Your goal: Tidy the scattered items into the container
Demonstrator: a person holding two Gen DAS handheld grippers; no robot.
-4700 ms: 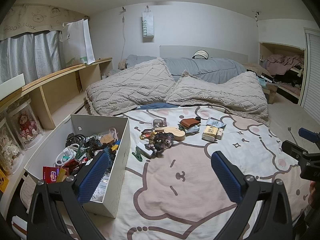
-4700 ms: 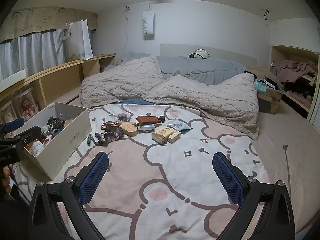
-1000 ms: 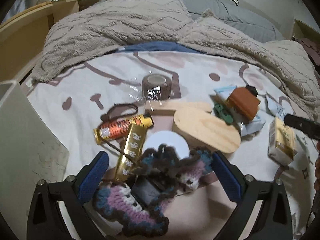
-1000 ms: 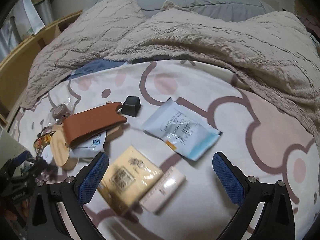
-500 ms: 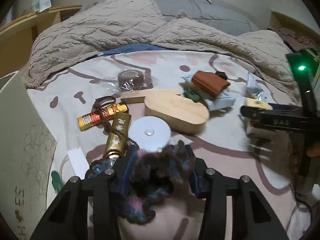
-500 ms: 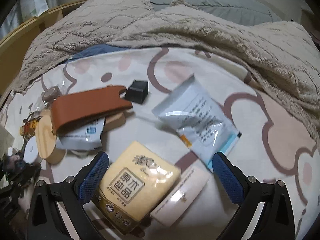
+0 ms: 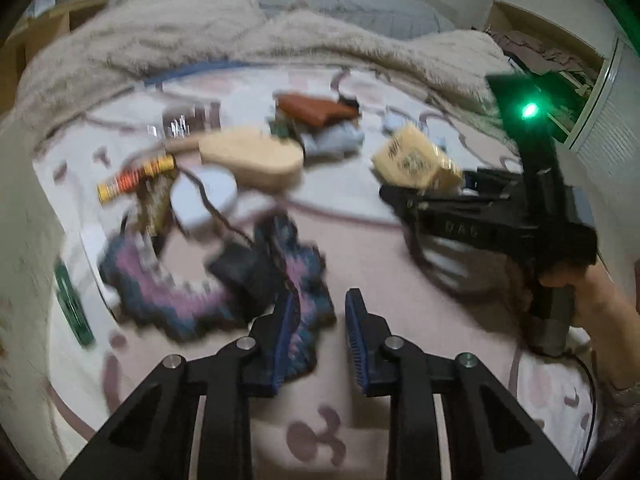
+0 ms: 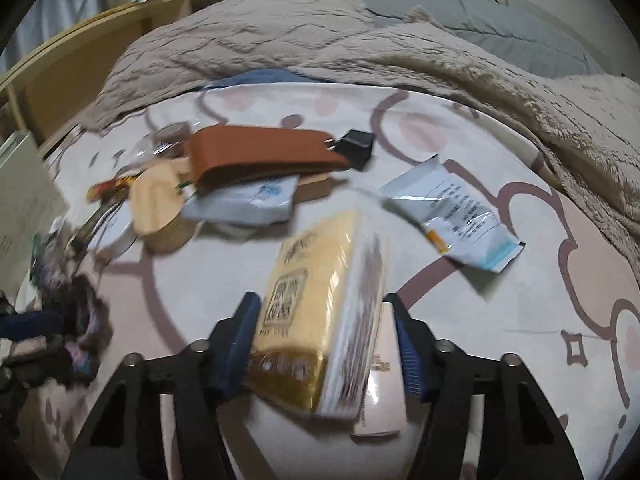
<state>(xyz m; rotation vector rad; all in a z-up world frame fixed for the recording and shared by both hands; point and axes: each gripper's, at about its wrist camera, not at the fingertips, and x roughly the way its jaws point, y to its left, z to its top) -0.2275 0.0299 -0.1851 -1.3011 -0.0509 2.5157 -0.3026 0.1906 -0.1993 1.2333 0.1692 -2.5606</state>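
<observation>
My left gripper (image 7: 318, 336) is shut on the purple and blue crocheted piece (image 7: 208, 292), which hangs from its left finger over the bed sheet. My right gripper (image 8: 326, 334) is shut on a yellow tissue pack (image 8: 316, 312) and holds it tilted off the sheet; the pack also shows in the left wrist view (image 7: 416, 162). The white container's wall (image 7: 24, 240) stands at the far left. Still lying on the sheet are a wooden oval piece (image 7: 252, 156), a brown leather case (image 8: 260, 156), a white round lid (image 7: 204, 196), an orange-yellow tube (image 7: 136, 176) and a white-blue sachet (image 8: 456, 216).
A small pink box (image 8: 380, 400) lies under the tissue pack. A black cube (image 8: 356, 148) sits beside the leather case. A green clip (image 7: 74, 308) lies by the container wall. Beige blankets (image 8: 320, 28) are heaped at the back. Wooden shelving (image 8: 72, 64) runs along the left.
My left gripper has closed on the crocheted piece and lifted it. My right gripper has closed on the yellow tissue pack and raised it, tilted, off the sheet.
</observation>
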